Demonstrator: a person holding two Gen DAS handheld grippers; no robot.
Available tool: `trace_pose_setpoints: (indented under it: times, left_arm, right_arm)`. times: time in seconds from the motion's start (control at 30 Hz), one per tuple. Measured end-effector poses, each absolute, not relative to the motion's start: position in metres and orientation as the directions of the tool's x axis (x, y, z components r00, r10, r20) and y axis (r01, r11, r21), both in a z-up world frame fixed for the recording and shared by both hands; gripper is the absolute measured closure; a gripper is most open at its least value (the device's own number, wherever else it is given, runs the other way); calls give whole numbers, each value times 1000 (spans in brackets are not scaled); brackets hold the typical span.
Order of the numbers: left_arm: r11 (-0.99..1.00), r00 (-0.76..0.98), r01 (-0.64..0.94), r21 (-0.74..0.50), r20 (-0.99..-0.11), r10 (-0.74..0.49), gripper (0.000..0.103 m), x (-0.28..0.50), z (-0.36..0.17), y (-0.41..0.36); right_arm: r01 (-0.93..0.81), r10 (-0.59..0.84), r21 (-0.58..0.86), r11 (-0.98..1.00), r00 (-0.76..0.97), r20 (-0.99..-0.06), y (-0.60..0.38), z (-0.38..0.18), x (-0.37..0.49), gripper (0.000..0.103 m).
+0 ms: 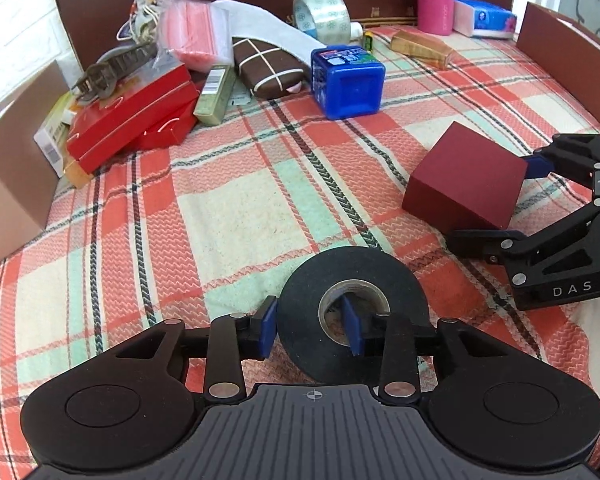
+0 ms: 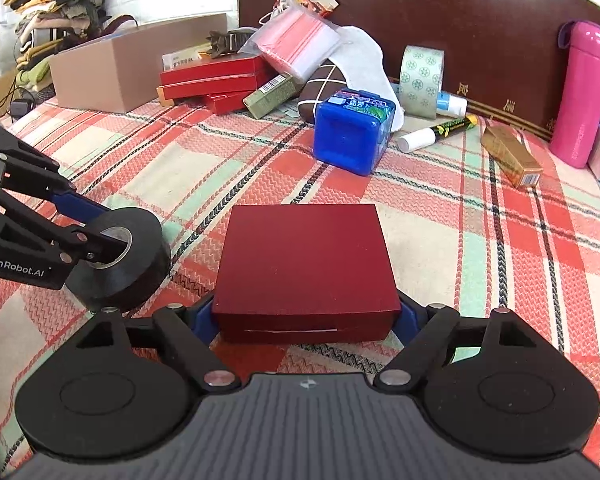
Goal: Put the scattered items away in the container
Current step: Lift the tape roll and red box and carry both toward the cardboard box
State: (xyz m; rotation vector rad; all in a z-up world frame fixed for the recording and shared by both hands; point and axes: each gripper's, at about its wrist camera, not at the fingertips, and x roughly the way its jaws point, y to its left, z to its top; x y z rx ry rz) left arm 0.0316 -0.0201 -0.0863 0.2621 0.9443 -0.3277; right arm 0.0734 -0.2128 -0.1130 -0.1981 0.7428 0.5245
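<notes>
Left claw (image 1: 312, 332) straddles the wall of the black tape roll (image 1: 352, 280); right claw (image 2: 306, 316) is spread wide on the dark red flat box (image 2: 304, 260).

Nearest the left camera, the tape roll lies flat on the plaid red, cream and green cloth (image 1: 228, 208), its hole facing up: one blue pad sits inside the core, the other just outside the rim, jaws narrow, though whether they press on it I cannot tell. The box lies flat too, long axis running across the right claw, near end between the blue pads, which touch its two short sides. Roll and box sit near each other, roll to the box's left. Beyond them, a blue plastic cube tub (image 2: 352, 136), and at the far left the brown cardboard container (image 2: 140, 68).
</notes>
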Motion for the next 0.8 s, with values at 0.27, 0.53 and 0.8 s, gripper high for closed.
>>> trace_pose_setpoints:
  times: [0.27,0.53,0.8]
  left_arm:
    - [923,564,375,92,-812,-148,69,28,-87,-20]
    - [958,591,287,-10,-785,-186,77,15,-83,2]
    - [976,625,204,-74,-757,-188,78,-7,-77,40]
  right_arm:
    - [-514,378,12,858,616,-691,-209,-114,75,19]
    - [-548,449,104,830,546,-707,-199,-106,69,19]
    - [-618,507,118,777,503,-700,-166,-93,59,19]
